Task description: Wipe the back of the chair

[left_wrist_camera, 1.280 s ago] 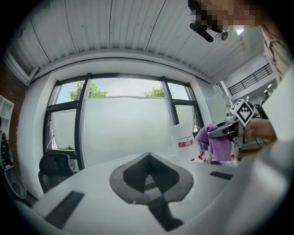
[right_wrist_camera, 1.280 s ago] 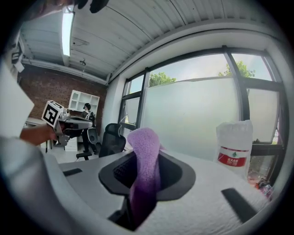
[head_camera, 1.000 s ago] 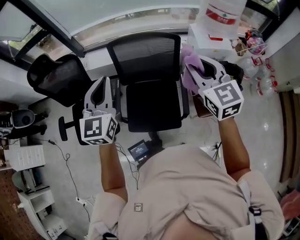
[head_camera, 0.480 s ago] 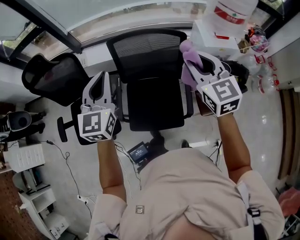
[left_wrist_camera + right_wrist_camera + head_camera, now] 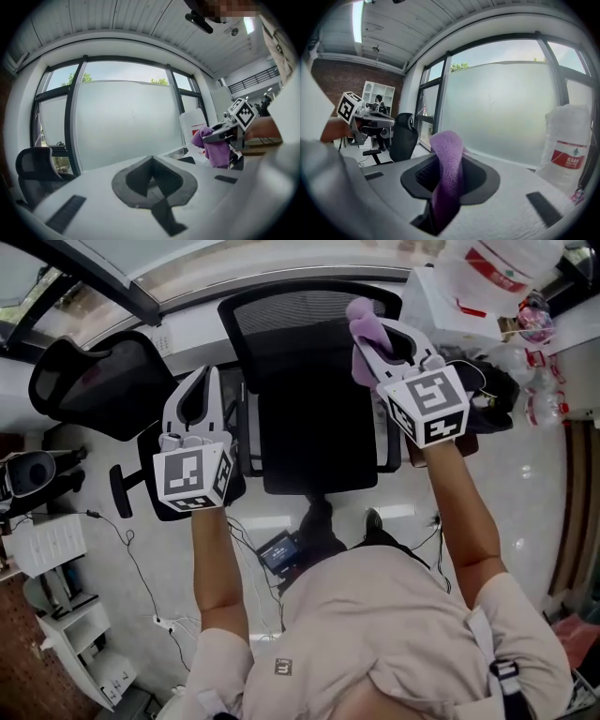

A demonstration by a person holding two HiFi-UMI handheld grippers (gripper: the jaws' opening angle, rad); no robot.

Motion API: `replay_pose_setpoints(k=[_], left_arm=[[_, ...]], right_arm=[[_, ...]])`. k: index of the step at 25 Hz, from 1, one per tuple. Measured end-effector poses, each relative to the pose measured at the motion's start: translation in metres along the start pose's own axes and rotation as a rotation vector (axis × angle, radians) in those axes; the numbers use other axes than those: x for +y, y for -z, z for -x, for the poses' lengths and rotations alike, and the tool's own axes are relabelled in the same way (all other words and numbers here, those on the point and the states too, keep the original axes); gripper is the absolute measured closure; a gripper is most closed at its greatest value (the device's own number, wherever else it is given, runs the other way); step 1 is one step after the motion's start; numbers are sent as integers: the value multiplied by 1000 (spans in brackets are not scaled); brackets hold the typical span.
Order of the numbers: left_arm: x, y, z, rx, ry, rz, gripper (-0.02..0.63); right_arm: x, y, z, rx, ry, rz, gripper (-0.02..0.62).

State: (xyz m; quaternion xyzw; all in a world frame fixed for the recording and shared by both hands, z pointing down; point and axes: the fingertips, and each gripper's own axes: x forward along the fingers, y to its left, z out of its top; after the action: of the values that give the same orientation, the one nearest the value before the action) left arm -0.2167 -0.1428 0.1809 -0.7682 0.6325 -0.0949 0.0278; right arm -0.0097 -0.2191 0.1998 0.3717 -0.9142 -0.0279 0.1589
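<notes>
Pale floor, frosted window wall ahead; a large water bottle stands at the upper right of the head view. A black office chair sits centred in front of the person, its mesh back on the far side, toward the window. A second black chair stands to its left. The right gripper is clamped on a purple cloth; its own view shows the cloth pinched between the jaws with one end curling up above them. Compared with one second ago, this gripper sits higher and further forward, and the cloth now overlaps the upper right corner of the mesh back rather than hanging beside the seat edge. Contact with the mesh cannot be confirmed. The left gripper has its jaws together with nothing between them; it is beside the chair's left side, position nearly unchanged.
</notes>
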Motion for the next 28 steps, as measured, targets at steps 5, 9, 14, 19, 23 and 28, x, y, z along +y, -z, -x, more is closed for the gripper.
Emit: replay_pose_setpoints(k=[5,9,14,19,23,28], left_arm=[[22,43,-29,40,1,11,598],[41,75,-53,68,4,31,598],[61,116,-78,101,10,53,598],[77,147,-95,113,4,70,598],[82,168,-104,126,2,76,598],[88,193,-111,143,-5,89,598]], right_arm=[[10,24,-63,31,-19,6,500],[20,38,-114,49,-32,16,499],[37,57,-174,58,-50,43,497],[53,75,-221,60,-64,73,497],[62,94,-247,83,-76,91,497],[74,115,-283,104,-84,126,499]])
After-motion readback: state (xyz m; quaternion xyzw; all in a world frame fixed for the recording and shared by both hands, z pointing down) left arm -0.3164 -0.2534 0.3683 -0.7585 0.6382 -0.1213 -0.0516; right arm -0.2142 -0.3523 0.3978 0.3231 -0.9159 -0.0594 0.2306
